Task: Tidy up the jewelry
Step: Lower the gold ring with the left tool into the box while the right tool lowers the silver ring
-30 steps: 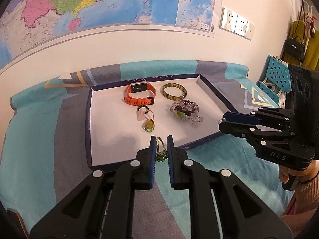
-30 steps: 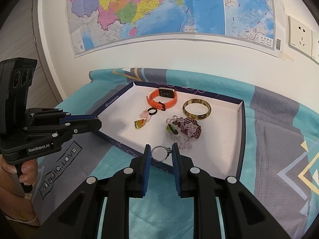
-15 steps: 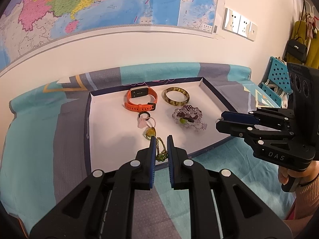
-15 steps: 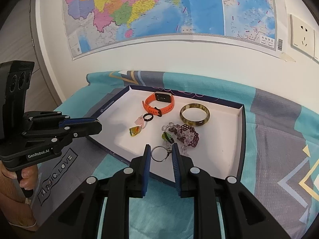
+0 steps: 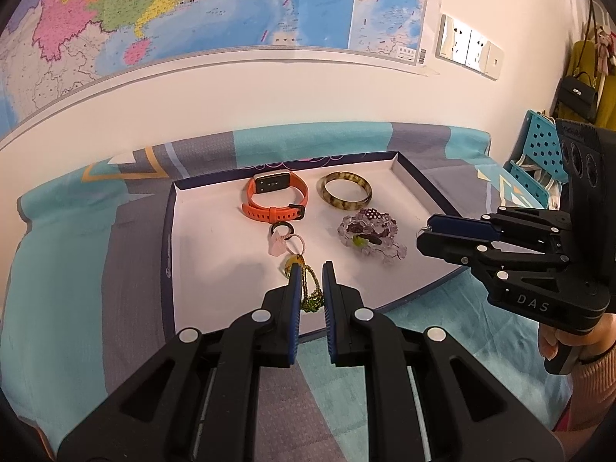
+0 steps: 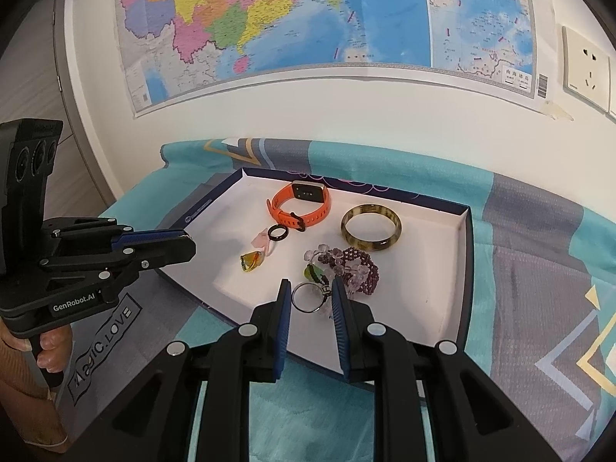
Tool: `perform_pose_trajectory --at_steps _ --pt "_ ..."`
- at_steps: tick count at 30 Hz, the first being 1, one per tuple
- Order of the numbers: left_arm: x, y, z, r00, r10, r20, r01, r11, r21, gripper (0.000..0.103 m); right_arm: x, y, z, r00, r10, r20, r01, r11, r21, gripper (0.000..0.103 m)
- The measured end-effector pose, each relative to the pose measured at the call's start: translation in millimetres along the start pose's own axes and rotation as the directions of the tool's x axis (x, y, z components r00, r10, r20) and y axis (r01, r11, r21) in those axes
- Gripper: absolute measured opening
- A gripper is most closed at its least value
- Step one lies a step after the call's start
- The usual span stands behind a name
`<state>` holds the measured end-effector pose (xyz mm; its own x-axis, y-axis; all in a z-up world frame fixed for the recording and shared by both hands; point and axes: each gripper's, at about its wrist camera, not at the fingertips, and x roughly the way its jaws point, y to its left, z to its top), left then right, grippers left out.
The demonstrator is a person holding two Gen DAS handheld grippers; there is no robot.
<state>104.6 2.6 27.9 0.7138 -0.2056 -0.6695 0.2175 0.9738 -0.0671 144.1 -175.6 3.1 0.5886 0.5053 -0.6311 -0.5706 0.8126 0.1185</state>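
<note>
A white tray with a dark blue rim (image 5: pixel 169 254) (image 6: pixel 466 254) lies on the patterned cloth. In it are an orange watch band (image 5: pixel 275 196) (image 6: pixel 304 204), a brown bangle (image 5: pixel 344 190) (image 6: pixel 371 227), a purple bead bracelet (image 5: pixel 371 233) (image 6: pixel 346 265), a black ring with a pink stone (image 5: pixel 281 233) (image 6: pixel 275 233) and an amber pendant (image 6: pixel 252 260). My left gripper (image 5: pixel 311 269) is shut on a green bead necklace (image 5: pixel 310 292) above the tray's front part. My right gripper (image 6: pixel 311 287) is shut on a silver ring (image 6: pixel 308 297) above the tray's front edge.
A wall with a map stands close behind the tray. A dark lid piece printed with letters (image 6: pixel 104 331) lies left of the tray. A blue perforated crate (image 5: pixel 539 161) and hanging bags (image 5: pixel 577 92) are at the far right.
Both grippers have moved forward over the tray with their loads still held. The tray and its items sit lower and nearer in both views.
</note>
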Motion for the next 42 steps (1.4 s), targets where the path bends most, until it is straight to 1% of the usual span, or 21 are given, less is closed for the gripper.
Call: perform_pose_trajectory --at_steps 42 --pt "28.2 12.2 9.7 0.999 0.031 -0.04 -0.032 0.999 -0.027 0.012 18.4 -8.8 7.9 1.0 -0.015 -0.022 0.016 1.0 0.012 0.019"
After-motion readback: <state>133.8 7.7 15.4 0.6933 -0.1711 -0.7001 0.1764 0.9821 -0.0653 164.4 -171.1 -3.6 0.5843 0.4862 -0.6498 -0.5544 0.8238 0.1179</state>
